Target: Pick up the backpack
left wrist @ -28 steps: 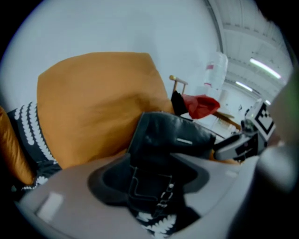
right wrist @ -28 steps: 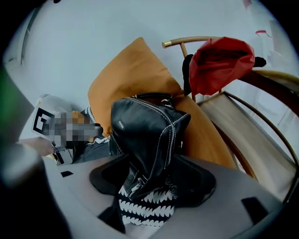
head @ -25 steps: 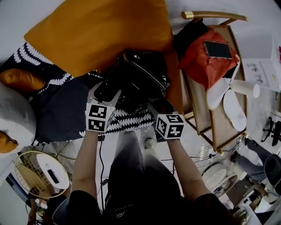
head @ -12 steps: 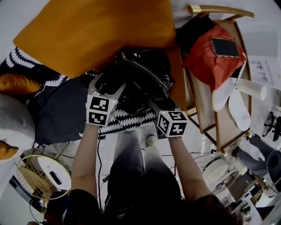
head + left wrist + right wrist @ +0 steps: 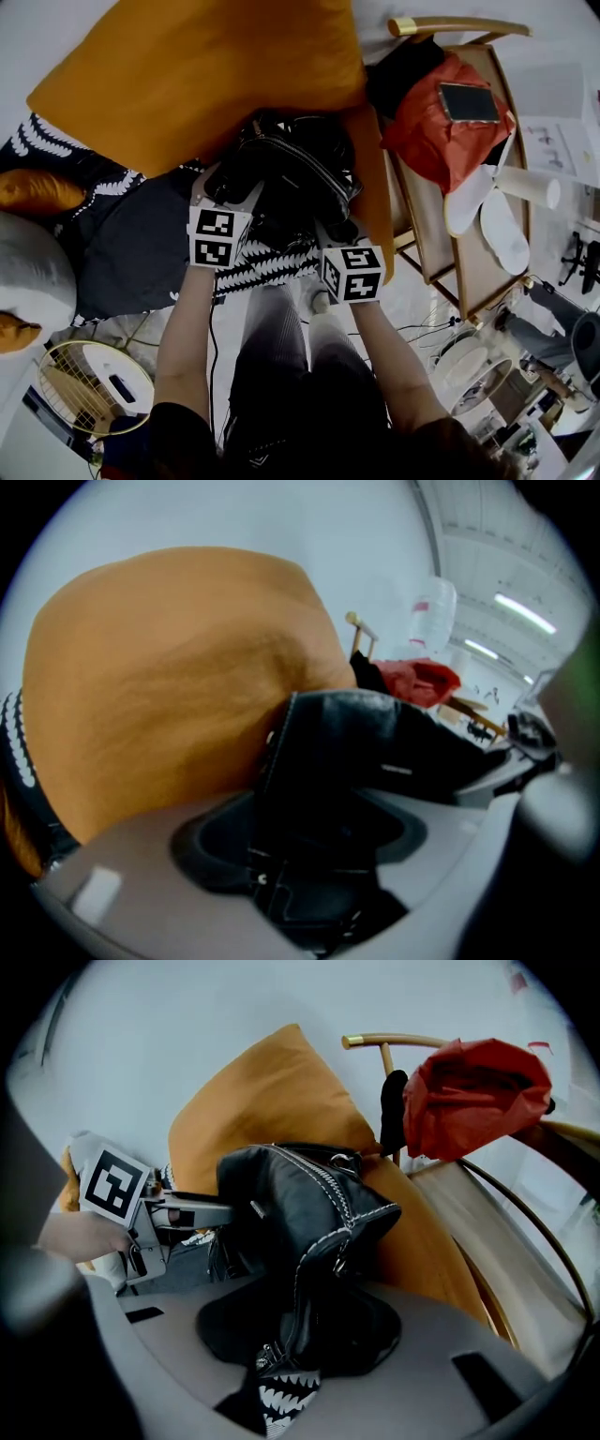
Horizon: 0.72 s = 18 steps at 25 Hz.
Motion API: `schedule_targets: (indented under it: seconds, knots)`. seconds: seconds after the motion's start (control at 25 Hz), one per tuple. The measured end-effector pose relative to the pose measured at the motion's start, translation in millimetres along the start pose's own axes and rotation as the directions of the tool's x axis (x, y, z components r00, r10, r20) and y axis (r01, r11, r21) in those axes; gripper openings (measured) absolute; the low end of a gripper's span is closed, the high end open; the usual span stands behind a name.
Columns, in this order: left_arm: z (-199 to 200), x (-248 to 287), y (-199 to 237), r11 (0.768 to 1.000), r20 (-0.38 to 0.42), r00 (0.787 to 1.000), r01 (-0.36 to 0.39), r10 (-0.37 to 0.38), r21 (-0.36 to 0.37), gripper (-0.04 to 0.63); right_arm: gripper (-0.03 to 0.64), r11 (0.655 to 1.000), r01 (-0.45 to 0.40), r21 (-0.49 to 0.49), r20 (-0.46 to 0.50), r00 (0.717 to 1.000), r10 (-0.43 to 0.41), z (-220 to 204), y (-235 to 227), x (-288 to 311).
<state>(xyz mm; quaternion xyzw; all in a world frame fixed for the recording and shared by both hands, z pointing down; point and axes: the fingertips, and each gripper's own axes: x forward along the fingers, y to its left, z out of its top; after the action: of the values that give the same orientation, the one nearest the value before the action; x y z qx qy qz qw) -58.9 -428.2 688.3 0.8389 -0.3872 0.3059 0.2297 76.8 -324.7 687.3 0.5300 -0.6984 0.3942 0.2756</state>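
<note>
The black backpack [image 5: 300,164] lies on a patterned blanket, leaning against a big orange cushion [image 5: 206,75]. My left gripper [image 5: 227,186] is at the bag's left side. Its jaws stand wide and have just closed a little, with a corner of the backpack [image 5: 356,761] between them. I see no firm press from the left gripper [image 5: 309,846]. My right gripper [image 5: 330,230] is at the bag's near right edge. Its jaws have just been closing, and the right gripper [image 5: 300,1335] pinches a stitched fold of the backpack [image 5: 291,1204].
A wooden chair [image 5: 469,253] stands to the right, bearing a red bag [image 5: 441,122] with a phone [image 5: 466,101] on it. The dark fern-print blanket [image 5: 131,234] spreads to the left. A round fan [image 5: 89,375] sits on the floor at the lower left, among cables.
The left gripper has edged forward along the backpack's left side. The right gripper's marker cube has shifted slightly left, closer to the bag's edge.
</note>
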Motion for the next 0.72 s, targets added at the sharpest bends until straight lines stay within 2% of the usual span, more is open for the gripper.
schedule_targets:
  seconds: [0.28,0.6,0.72]
  knots:
    - [0,-11,3,0.999,-0.015,0.999,0.033,-0.033,0.006,0.311,0.03,0.999,0.007,-0.031,0.033,0.999,-0.006,2,22,-12]
    - [-5,-40,5,1.0,-0.006,1.0,0.002,-0.002,-0.02,0.314,0.025,0.992,-0.046,-0.113,0.038,0.998,0.051,1,48,-35]
    - [-11,-49,-1,0.999,-0.003,1.0,-0.001,0.001,-0.052,0.314,0.023,0.989,-0.055,-0.138,0.039,0.997,0.061,-2,52,-47]
